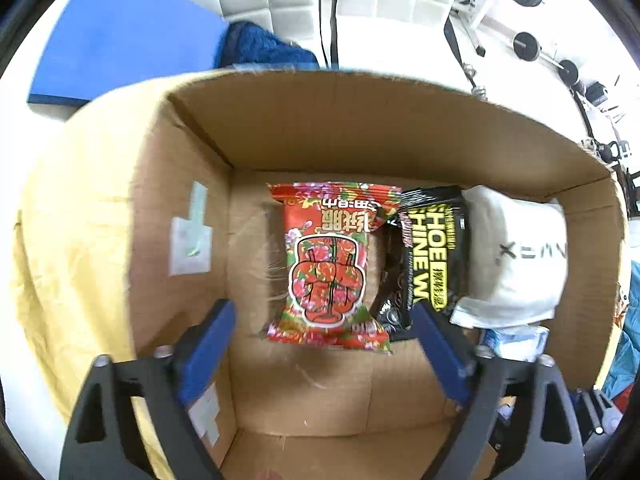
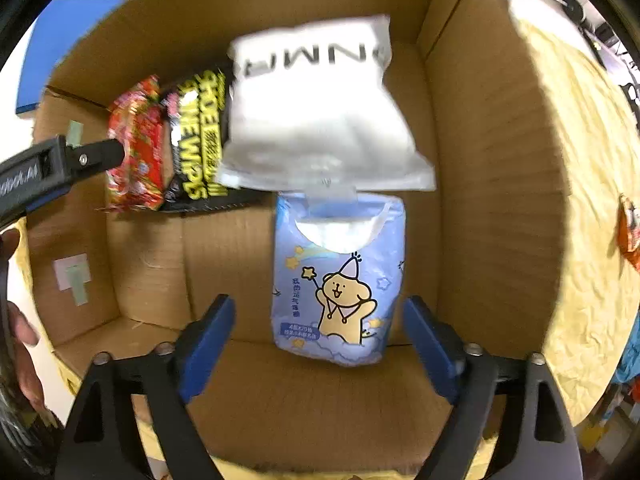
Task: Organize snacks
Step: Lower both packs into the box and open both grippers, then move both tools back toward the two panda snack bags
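An open cardboard box [image 1: 320,132] holds the packs. A red flowered snack pack [image 1: 328,260] lies flat on the box floor, just ahead of my left gripper [image 1: 324,344], which is open and holds nothing. Beside it lie a black shoe-wipes pack [image 1: 432,248] and a white pouch [image 1: 516,256]. In the right wrist view a light blue tissue pack [image 2: 340,280] with a cartoon bear lies between the open fingers of my right gripper [image 2: 320,340], untouched. The white pouch [image 2: 316,108], wipes pack [image 2: 200,140] and red pack [image 2: 136,148] lie beyond it.
The box [image 2: 496,160] stands on a yellow cloth [image 2: 592,200]. A blue board [image 1: 120,36] and a dark blue cloth [image 1: 260,46] lie behind the box. The left gripper's body [image 2: 52,168] reaches in from the left, with a hand [image 2: 20,340] below it. Gym weights [image 1: 528,46] stand far right.
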